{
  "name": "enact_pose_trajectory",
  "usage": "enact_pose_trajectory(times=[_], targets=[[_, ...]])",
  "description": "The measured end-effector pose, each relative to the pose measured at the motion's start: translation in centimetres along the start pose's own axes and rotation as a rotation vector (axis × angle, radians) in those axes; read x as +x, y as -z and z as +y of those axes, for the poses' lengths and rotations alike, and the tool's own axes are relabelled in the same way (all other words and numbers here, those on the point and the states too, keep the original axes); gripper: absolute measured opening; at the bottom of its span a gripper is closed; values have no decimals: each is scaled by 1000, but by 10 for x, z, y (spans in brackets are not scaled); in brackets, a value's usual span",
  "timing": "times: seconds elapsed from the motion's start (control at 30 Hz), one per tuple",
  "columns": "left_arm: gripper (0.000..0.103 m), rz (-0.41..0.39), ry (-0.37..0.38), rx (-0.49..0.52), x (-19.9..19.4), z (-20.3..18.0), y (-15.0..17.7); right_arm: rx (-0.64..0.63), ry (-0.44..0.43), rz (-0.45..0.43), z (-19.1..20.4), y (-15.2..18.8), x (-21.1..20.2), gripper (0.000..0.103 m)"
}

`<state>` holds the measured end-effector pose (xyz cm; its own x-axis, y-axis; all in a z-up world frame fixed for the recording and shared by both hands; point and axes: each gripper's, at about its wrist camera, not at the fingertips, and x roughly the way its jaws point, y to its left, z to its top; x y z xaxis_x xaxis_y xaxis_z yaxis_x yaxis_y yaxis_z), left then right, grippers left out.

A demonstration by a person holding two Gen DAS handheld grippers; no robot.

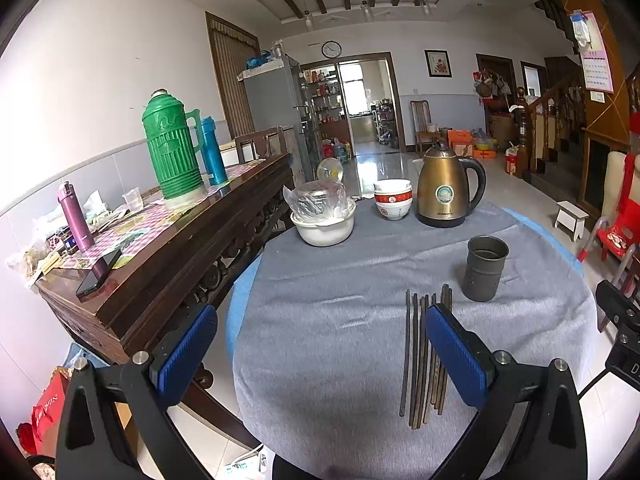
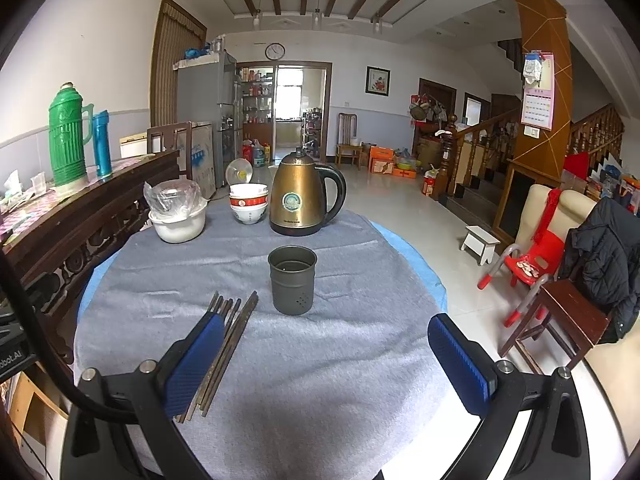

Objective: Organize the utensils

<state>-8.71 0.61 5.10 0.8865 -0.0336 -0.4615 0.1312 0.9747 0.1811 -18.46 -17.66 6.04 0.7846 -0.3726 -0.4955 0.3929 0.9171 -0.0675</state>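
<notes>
Several dark chopsticks (image 1: pixel 420 356) lie side by side on the grey cloth of the round table (image 1: pixel 320 320). A dark metal utensil cup (image 1: pixel 485 268) stands upright and empty just beyond them to the right. My left gripper (image 1: pixel 320 340) is open and empty above the table's near edge, its right finger over the chopsticks. In the right wrist view the chopsticks (image 2: pixel 232 332) lie by the left finger and the cup (image 2: pixel 292 286) stands ahead. My right gripper (image 2: pixel 326 344) is open and empty.
A bronze kettle (image 1: pixel 446 188), stacked bowls (image 1: pixel 393 199) and a white bowl with a plastic bag (image 1: pixel 324 220) stand at the table's far side. A wooden sideboard (image 1: pixel 160 248) with a green thermos (image 1: pixel 172 148) is on the left. Chairs (image 2: pixel 560 312) stand on the right.
</notes>
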Motion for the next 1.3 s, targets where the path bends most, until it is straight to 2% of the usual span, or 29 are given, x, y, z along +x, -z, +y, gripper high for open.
enact_pose_trajectory(times=[0.7,0.83,1.3], targets=[[103,4,2,22,3,-6,1,0,3,26,0,-4,7,103],[103,6,4,25,4,-7,1,8,1,-5,0,-2,8,103],[103,27,12,30,11,-9,4,12,-3,-10,2,-1,11,103]])
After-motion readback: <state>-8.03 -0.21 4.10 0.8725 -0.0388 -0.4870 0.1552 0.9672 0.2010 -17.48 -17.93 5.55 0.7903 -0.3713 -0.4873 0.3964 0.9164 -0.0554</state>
